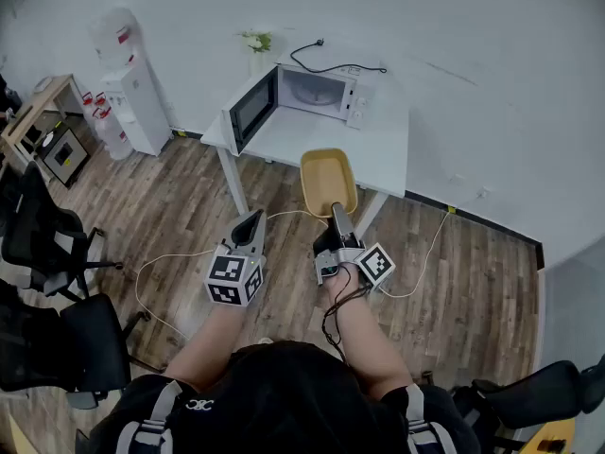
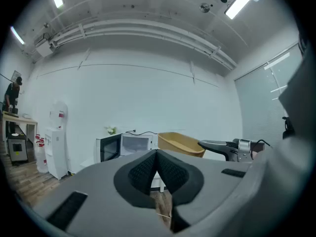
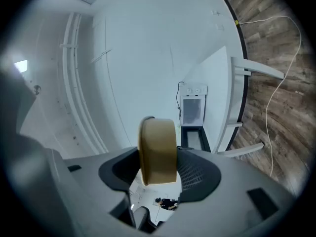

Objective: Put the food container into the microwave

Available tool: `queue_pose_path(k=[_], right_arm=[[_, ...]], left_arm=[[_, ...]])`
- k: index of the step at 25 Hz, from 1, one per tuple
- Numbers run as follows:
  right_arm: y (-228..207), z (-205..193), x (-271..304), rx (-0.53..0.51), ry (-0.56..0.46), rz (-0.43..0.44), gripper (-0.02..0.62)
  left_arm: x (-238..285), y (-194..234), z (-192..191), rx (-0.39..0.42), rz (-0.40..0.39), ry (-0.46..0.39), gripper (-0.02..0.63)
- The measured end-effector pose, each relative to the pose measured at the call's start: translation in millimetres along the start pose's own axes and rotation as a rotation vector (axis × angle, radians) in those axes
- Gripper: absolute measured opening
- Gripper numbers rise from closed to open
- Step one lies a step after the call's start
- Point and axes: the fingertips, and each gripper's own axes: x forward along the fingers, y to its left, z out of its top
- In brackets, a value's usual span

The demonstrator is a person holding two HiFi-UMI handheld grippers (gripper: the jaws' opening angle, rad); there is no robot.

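Floor (image 1: 454, 282): wood planks, running under everything in the head view.
Table (image 1: 383, 154): white, set against the white wall. It carries the microwave at its far left end.
Office chairs (image 1: 47, 244): black, grouped at the left edge of the head view, well apart from the table.
Water dispenser (image 1: 132, 93): white, upright by the wall, left of the table.
Microwave (image 1: 317, 91): white, door (image 1: 250, 109) swung wide to the left, cavity open and lit. A black cord (image 1: 326, 66) lies looped on top.
Food container (image 1: 328, 180): tan, shallow, rounded corners. It is held in the air over the table's near edge, in front of the microwave and outside it. In the left gripper view it hangs just right of the microwave, at about the height of the cavity.
Right gripper (image 1: 337, 212): clamped on the container's near rim. Its own view shows the tan wall (image 3: 158, 151) pinched between the two pads.
Left gripper (image 1: 253, 218): jaws pressed together at the tips, nothing between them. Held over the floor, beside the right gripper, short of the table.
White cable (image 1: 151, 287): trails in a loop on the floor below the left gripper.
Small plant (image 1: 255, 41): by the wall, behind the microwave's left corner.
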Motion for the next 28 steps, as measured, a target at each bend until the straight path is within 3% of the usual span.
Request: queue_pose_path(k=[12,19,28], right_arm=[[-6,-42,15,0.006,-0.006,-0.006,0.235],[-15,-53,18,-0.002,-0.042,0.022,0.233],[-22,-39,43,-0.008,-0.071,0.034,0.233]], left_arm=[[-15,40,-7,0.012,-0.003,0.002,0.0],[-16,57,-19,0.014,-0.045,0.007,0.0],[10,75,-16,0.035,-0.057,-0.011,0.0]])
